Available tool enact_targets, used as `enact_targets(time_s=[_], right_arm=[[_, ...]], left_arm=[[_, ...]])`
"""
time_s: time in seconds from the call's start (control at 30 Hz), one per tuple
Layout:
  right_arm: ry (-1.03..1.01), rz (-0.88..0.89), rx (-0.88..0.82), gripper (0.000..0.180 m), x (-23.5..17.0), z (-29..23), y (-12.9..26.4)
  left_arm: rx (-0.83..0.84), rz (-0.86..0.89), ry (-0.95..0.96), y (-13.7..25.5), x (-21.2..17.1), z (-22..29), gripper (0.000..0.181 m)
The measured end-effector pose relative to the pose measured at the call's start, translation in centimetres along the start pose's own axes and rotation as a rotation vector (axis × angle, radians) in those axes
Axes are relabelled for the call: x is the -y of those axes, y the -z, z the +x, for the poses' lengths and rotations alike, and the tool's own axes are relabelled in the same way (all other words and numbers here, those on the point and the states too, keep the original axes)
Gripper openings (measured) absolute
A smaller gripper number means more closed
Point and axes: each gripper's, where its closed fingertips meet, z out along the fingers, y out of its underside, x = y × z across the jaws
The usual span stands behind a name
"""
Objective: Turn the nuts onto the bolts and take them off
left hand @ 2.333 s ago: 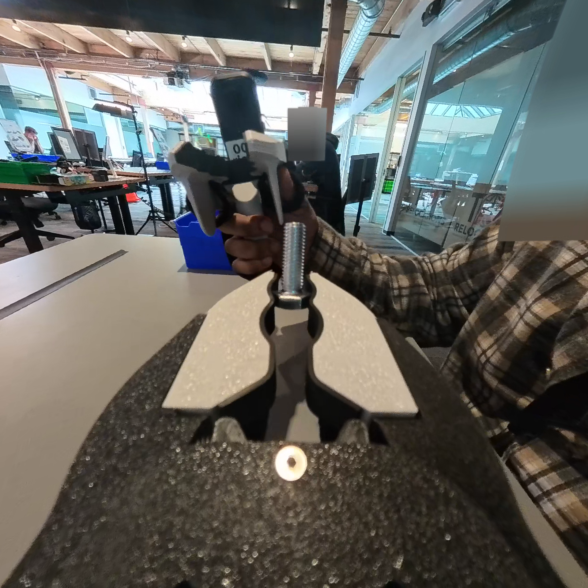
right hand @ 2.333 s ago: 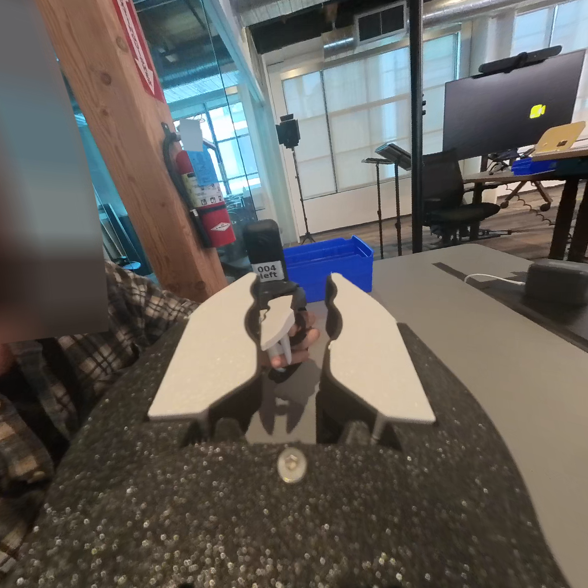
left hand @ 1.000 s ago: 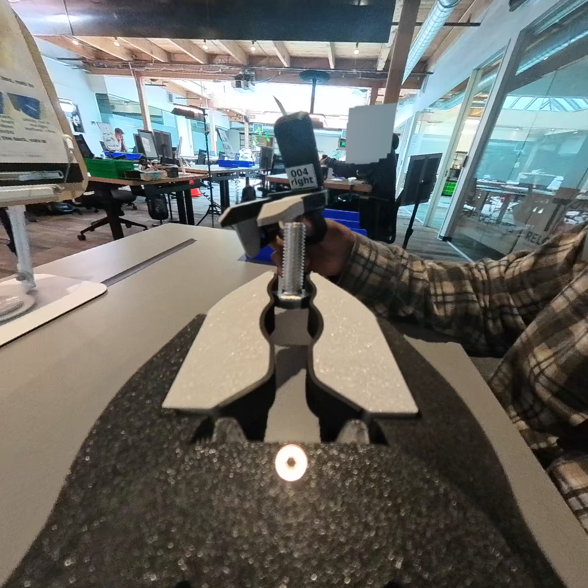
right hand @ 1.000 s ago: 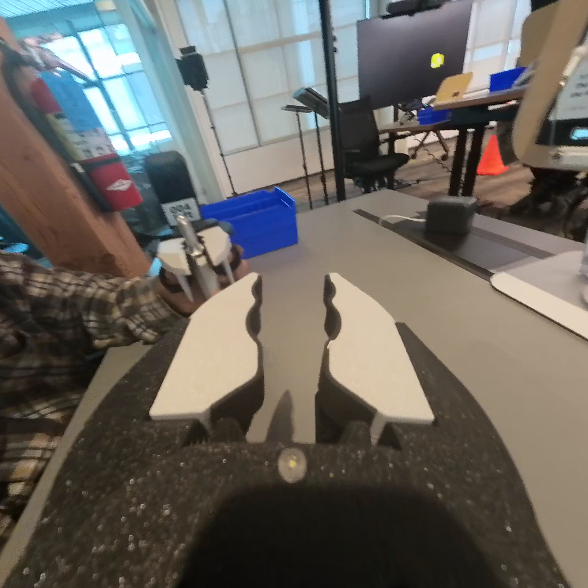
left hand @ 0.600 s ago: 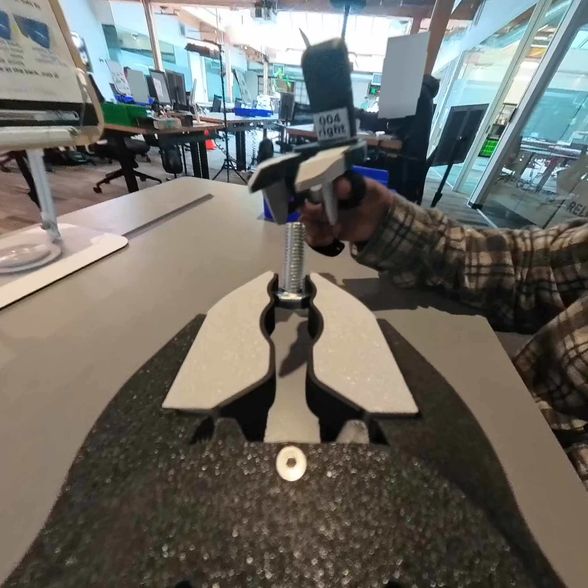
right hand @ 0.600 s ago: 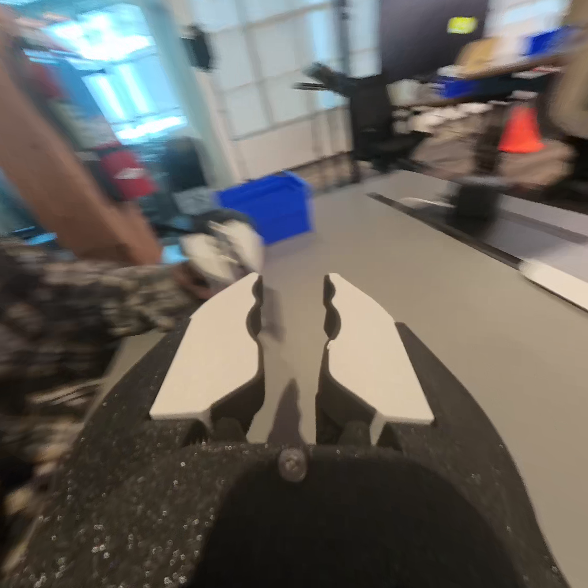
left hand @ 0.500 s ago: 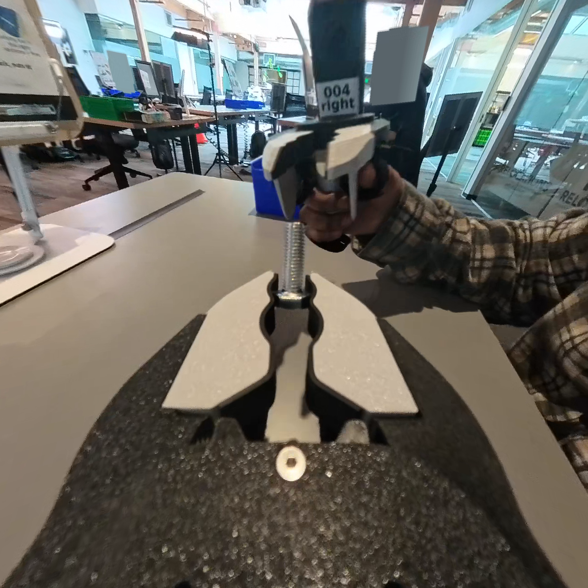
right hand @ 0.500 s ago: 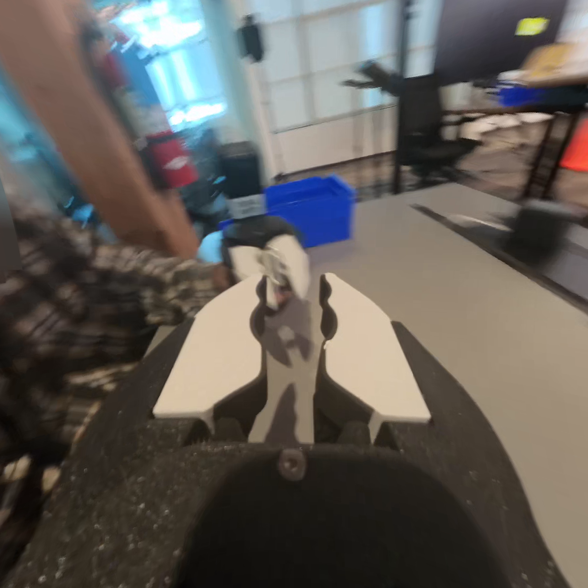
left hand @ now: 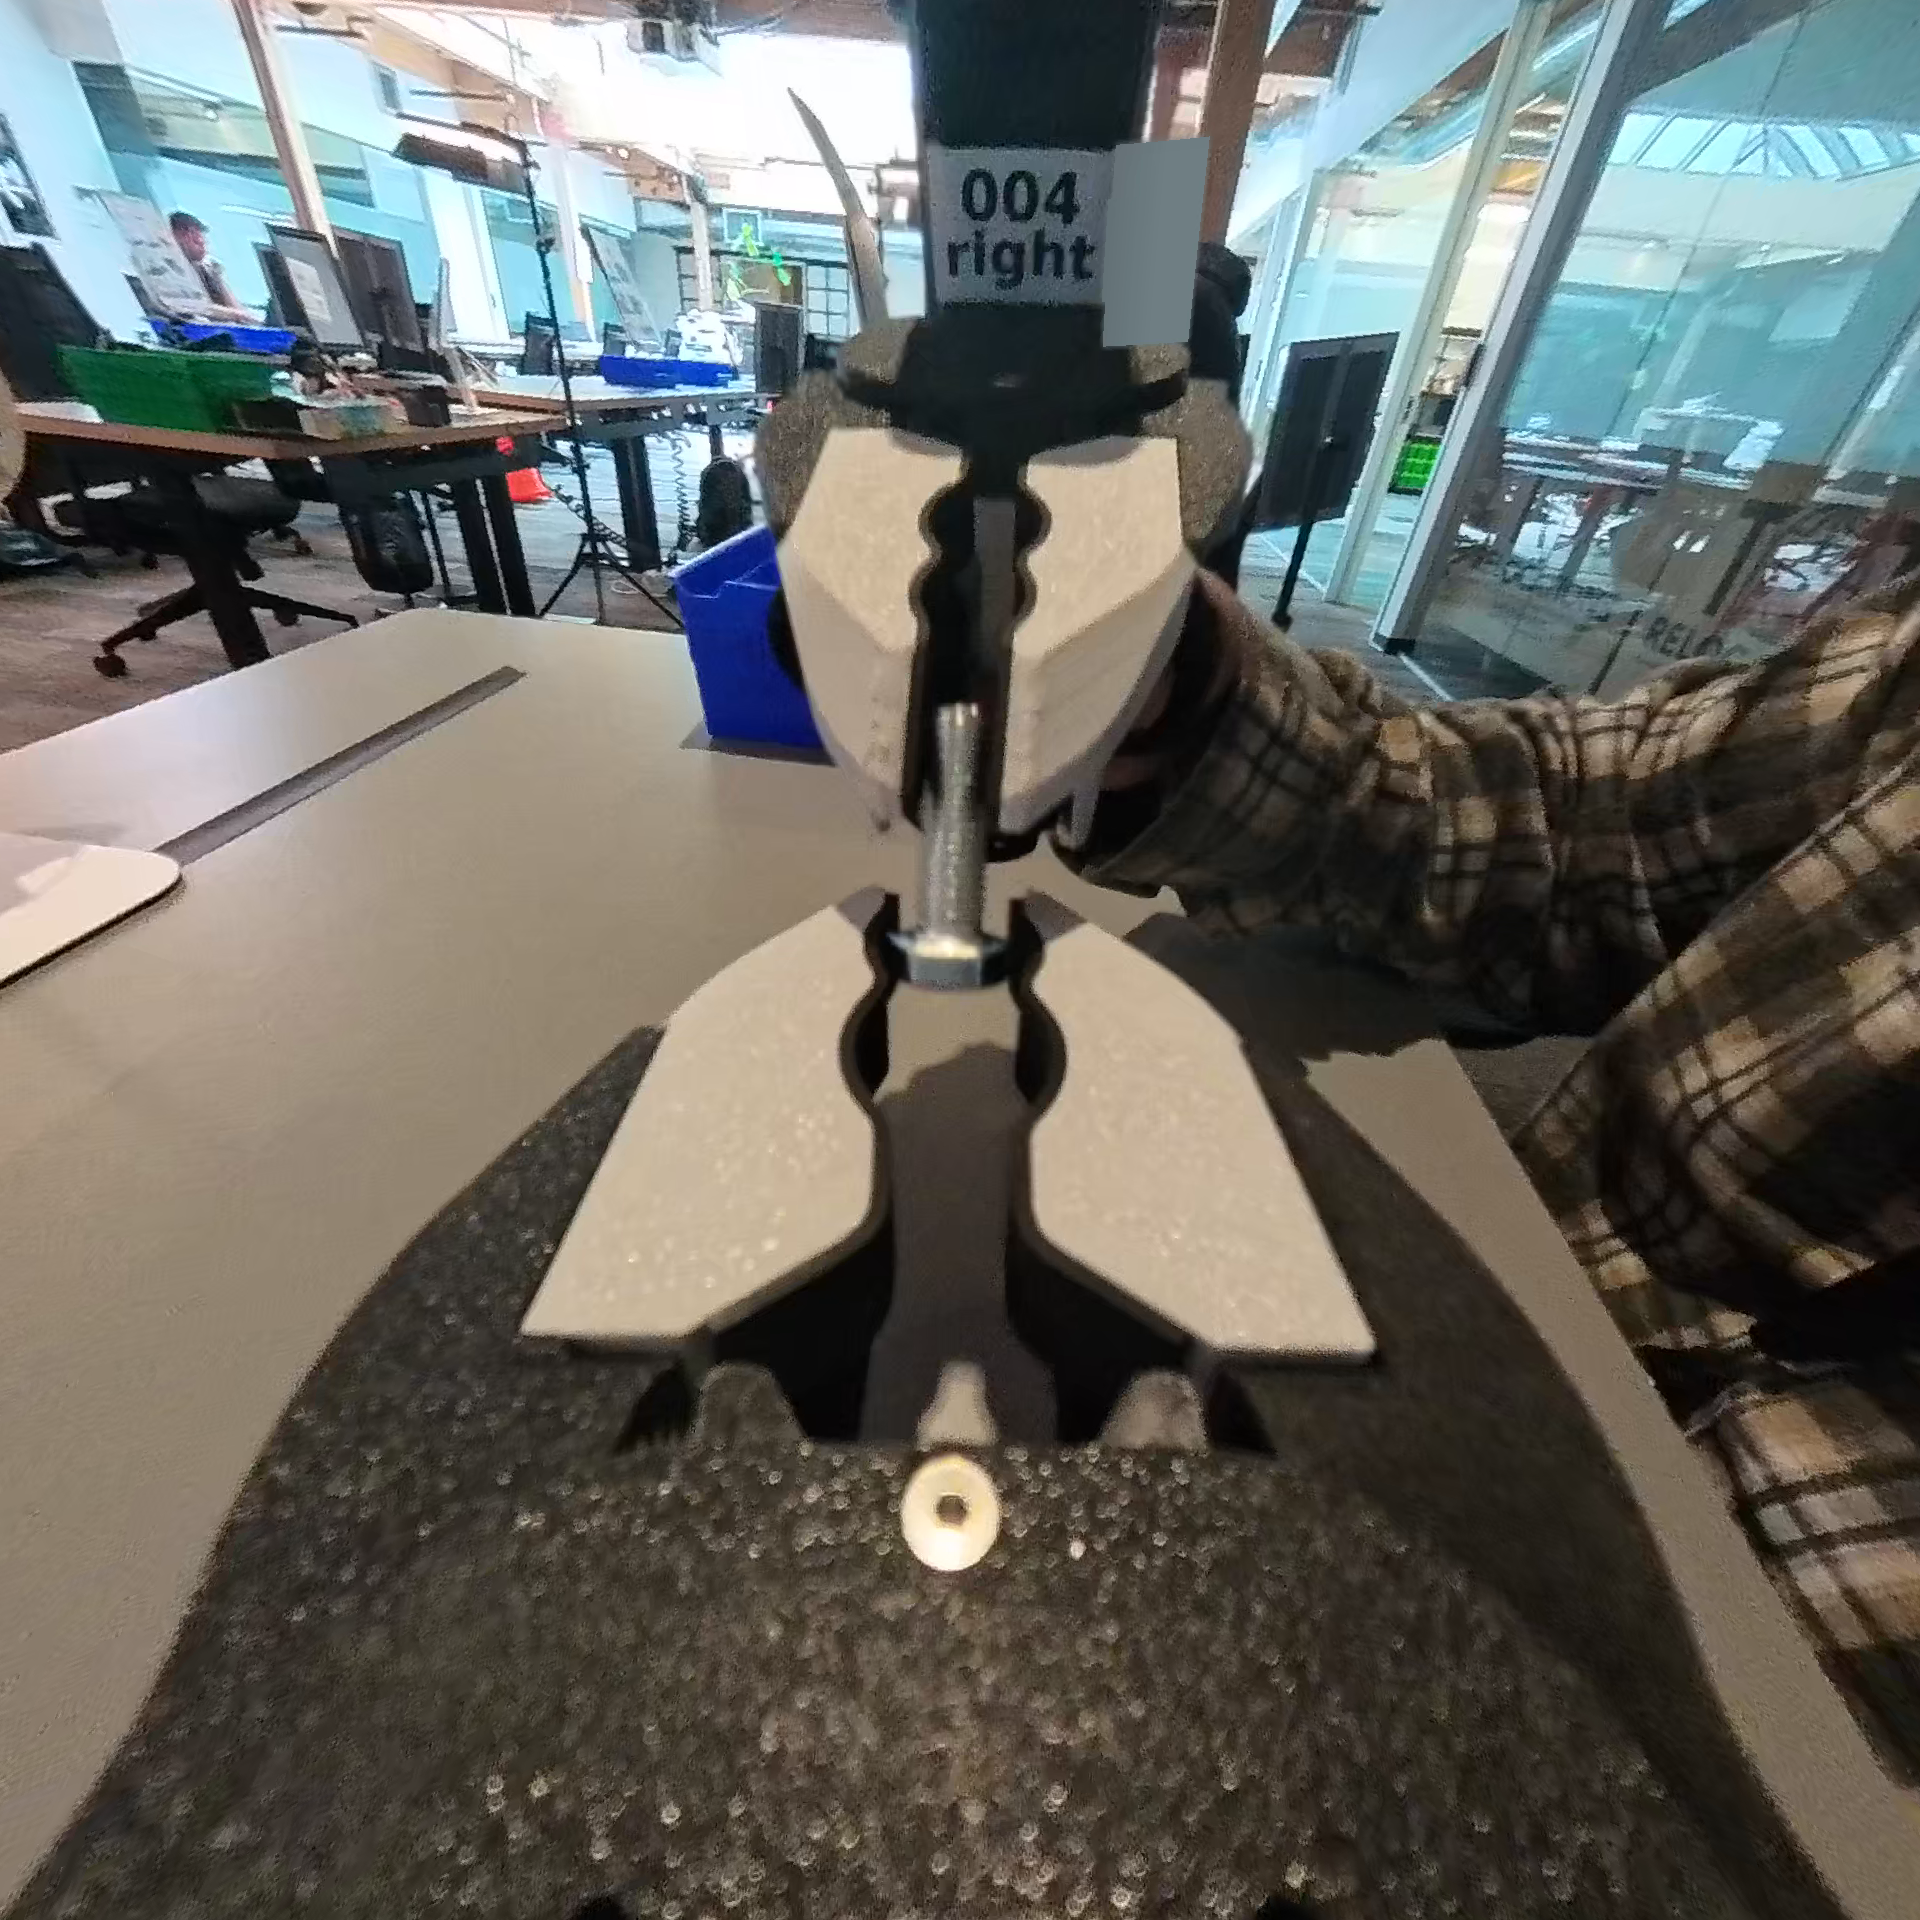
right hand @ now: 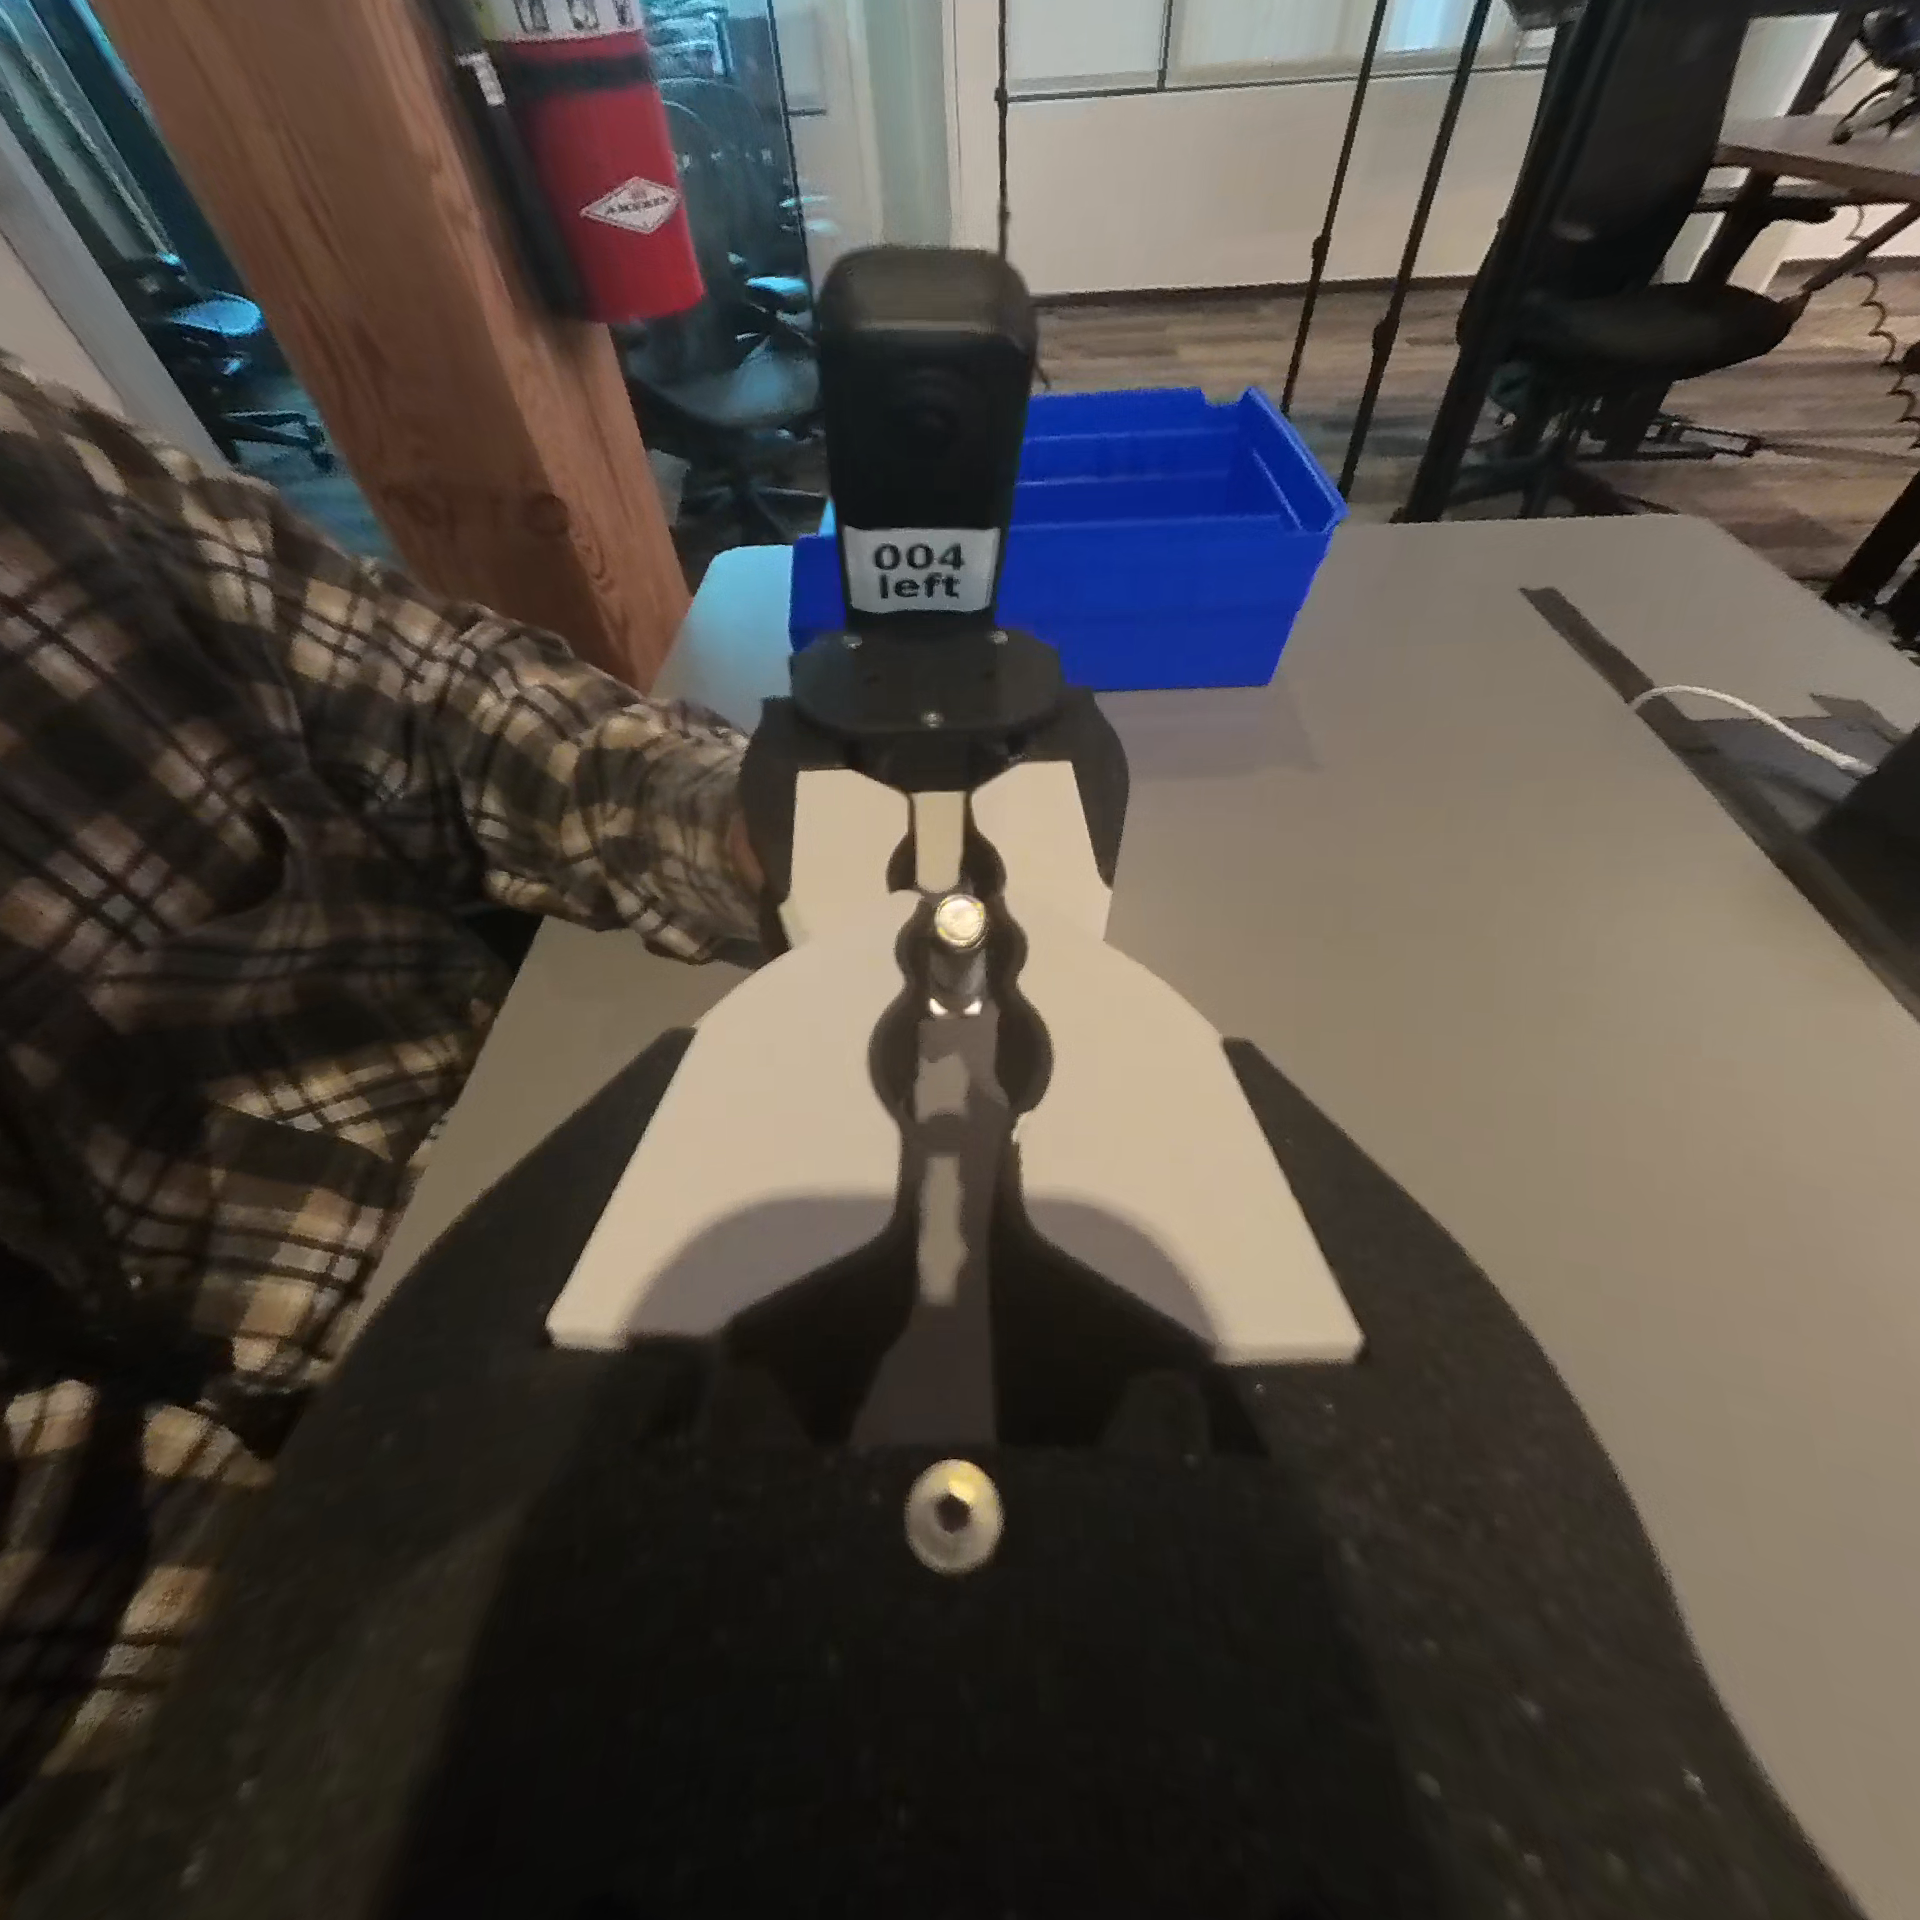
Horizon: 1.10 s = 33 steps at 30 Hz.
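Note:
A silver bolt [left hand: 954, 831] is held by its hex head in my left gripper [left hand: 951, 914], shaft pointing forward and up. My right gripper [left hand: 966, 821] faces it head-on, and its jaws stand narrow around the upper shaft. In the right wrist view the bolt's end face [right hand: 958, 920] shows between the right gripper's [right hand: 961, 935] fingertips, with the left gripper [right hand: 954, 987] just beyond and partly under them. No nut shows on the bolt. Both grippers hang above the grey table [left hand: 364, 935].
A blue bin [right hand: 1164, 540] stands at the table's far edge behind the grippers. Plaid sleeves [left hand: 1455, 831] reach in from the side. A white base plate [left hand: 73, 894] lies at the left. A white cable [right hand: 1745, 727] lies at the right edge. The left gripper's tips are roughly 4 cm from the right gripper's.
My right gripper swung in from the side, lined up head-on with the left one and narrowed its open jaws around the bolt shaft. My left gripper kept hold of the bolt head.

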Motion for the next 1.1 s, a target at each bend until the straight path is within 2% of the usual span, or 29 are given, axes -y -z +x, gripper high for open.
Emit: enact_targets(time_s=[0.1,0.2,0.4,0.5,0.57,0.7,0.83,0.97,1.1], right_arm=[[-0.007,0.014,-0.087,0.009,0.8,0.1,2.8],[-0.014,-0.027,-0.264,0.009,0.6,1.0,9.0],[-0.154,-0.126,-0.769,0.009,-2.3,5.4,28.3],[-0.303,-0.191,-0.994,0.009,-6.4,8.3,37.5],[-0.417,-0.247,-1.068,0.009,-10.1,9.8,41.5],[-0.597,-0.36,-1.102,0.009,-17.0,11.3,44.7],[-0.68,-0.462,-1.122,0.01,-20.9,11.8,46.0],[-0.7,-0.484,-1.148,0.017,-21.5,11.7,46.7],[-0.644,-0.441,-1.175,0.019,-18.8,11.8,46.6]], left_arm=[[0.009,-0.017,0.014,-0.4,-0.3,0.0,0.056],[0.008,-0.016,0.023,-0.7,-0.4,0.1,0.068],[-0.003,-0.024,0.052,-1.0,-1.0,0.0,0.067],[0.014,-0.01,0.033,-1.3,-0.9,-0.1,0.064],[0.016,-0.01,0.021,-1.5,-0.9,-0.1,0.063],[0.035,-0.028,0.003,-1.5,-1.3,-0.4,0.061],[0.037,-0.033,0.021,-1.3,-1.7,-0.8,0.06],[0.04,-0.032,0.032,-0.9,-1.7,-1.2,0.06],[0.048,-0.022,0.033,-0.6,-1.4,-1.3,0.059]])
